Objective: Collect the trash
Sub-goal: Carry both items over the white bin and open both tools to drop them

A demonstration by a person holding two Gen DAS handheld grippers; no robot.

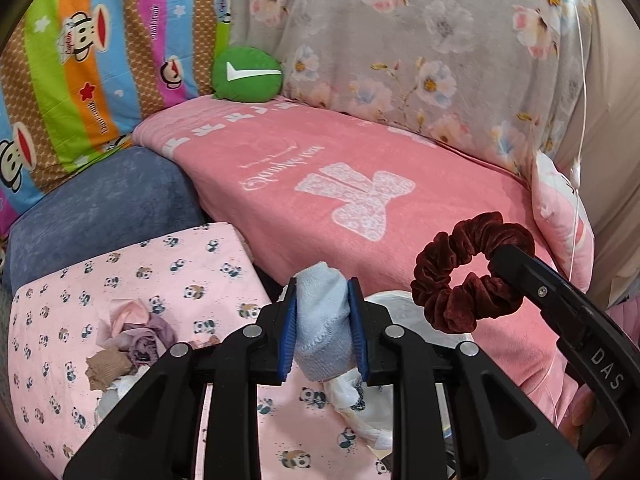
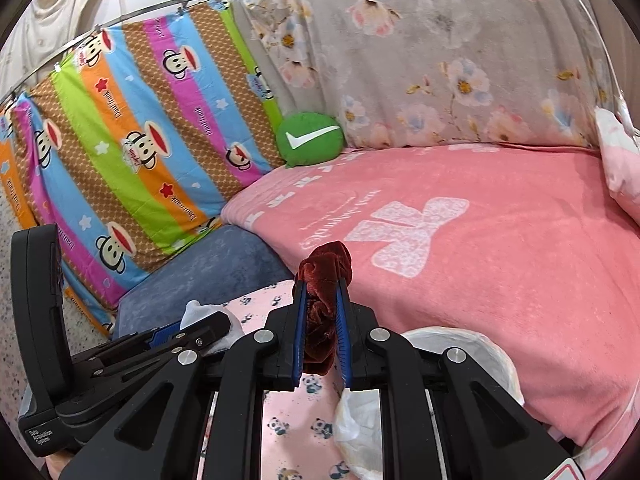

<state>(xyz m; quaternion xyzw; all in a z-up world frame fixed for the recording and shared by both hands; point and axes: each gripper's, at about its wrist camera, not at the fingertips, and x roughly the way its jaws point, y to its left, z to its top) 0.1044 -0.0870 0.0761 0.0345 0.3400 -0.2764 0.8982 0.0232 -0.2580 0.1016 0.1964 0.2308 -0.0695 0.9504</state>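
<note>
My left gripper point(image 1: 323, 320) is shut on a light blue sock point(image 1: 322, 332), held above the panda-print cloth point(image 1: 160, 272). My right gripper point(image 2: 322, 316) is shut on a dark red velvet scrunchie point(image 2: 326, 276); the scrunchie also shows in the left wrist view point(image 1: 460, 276) at the right, on the other gripper's tip. A white bin lined with a bag point(image 2: 480, 344) sits just below and right of both grippers, also visible in the left wrist view point(image 1: 404, 308). The left gripper shows at lower left in the right wrist view point(image 2: 192, 328).
A small heap of crumpled cloth scraps and socks point(image 1: 128, 340) lies on the panda-print cloth. A pink blanket point(image 1: 360, 184) covers the bed ahead. A green round cushion point(image 1: 246, 74), a blue pillow point(image 1: 104, 208), striped cartoon sheet point(image 1: 80, 60) and floral cover point(image 1: 420, 40) stand behind.
</note>
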